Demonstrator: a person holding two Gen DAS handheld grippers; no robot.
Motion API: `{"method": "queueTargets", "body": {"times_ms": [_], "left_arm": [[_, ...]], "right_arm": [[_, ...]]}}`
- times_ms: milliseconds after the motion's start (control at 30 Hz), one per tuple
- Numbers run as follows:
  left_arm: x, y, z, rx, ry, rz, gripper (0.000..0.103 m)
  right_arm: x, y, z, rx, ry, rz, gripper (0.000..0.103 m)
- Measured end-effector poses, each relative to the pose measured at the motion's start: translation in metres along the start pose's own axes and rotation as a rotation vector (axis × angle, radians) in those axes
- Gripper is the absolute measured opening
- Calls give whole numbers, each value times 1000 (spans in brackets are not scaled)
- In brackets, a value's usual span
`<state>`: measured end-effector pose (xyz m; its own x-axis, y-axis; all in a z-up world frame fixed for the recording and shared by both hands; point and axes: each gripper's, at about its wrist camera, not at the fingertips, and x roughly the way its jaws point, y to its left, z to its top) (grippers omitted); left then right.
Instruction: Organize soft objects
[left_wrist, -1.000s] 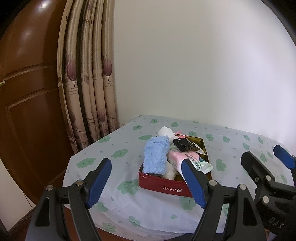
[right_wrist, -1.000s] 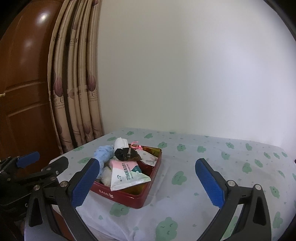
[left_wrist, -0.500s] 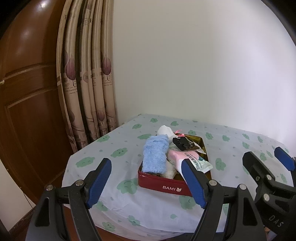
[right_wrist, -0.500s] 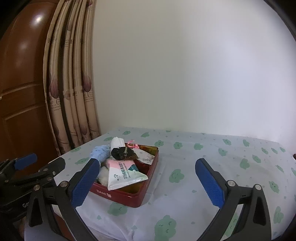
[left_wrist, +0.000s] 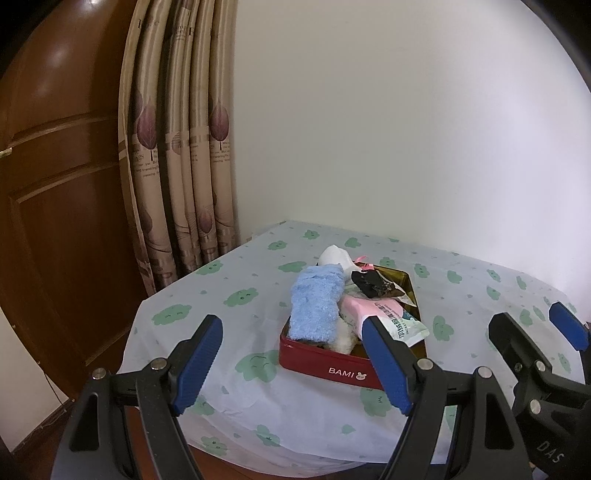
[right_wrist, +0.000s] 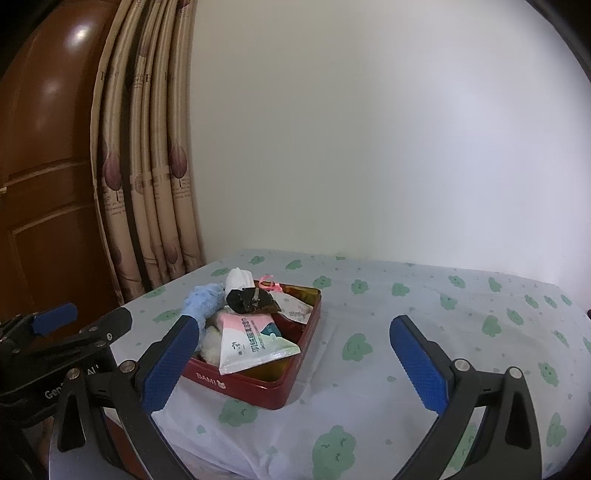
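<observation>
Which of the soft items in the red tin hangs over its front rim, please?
The fluffy light-blue cloth; its end drapes over the red tin rim, beside the pink-and-white tissue pack.

A red BAMI tin (left_wrist: 325, 363) is sitting mid-frame, heaped with soft things. A fluffy blue sock (left_wrist: 316, 308) is draping over its left edge, a pink-and-white wipes pack (left_wrist: 384, 317) is lying tilted at right, and a dark item, possibly a pouch (left_wrist: 371, 282), is resting behind.

Soft, even daylight is seen; glare is thrown on the wooden door (left_wrist: 55, 155); edges are bent and vignetted by fisheye.
</observation>
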<state>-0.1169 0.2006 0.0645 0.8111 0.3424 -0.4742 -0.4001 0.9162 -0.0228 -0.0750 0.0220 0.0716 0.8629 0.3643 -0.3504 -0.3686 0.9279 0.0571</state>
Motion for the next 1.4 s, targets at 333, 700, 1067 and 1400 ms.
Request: {"method": "queueTargets", "body": {"times_ms": [333, 700, 1067, 1400], "left_arm": [[0, 3, 0, 0, -5, 4, 80], [0, 3, 2, 8, -19, 12, 80], [-3, 3, 2, 29, -33, 21, 80], [-3, 3, 1, 30, -33, 18, 80]], "right_arm": [[3, 0, -2, -9, 11, -1, 103], [3, 1, -1, -13, 11, 2, 103], [4, 5, -3, -19, 21, 13, 103], [4, 5, -3, -21, 21, 13, 103]]}}
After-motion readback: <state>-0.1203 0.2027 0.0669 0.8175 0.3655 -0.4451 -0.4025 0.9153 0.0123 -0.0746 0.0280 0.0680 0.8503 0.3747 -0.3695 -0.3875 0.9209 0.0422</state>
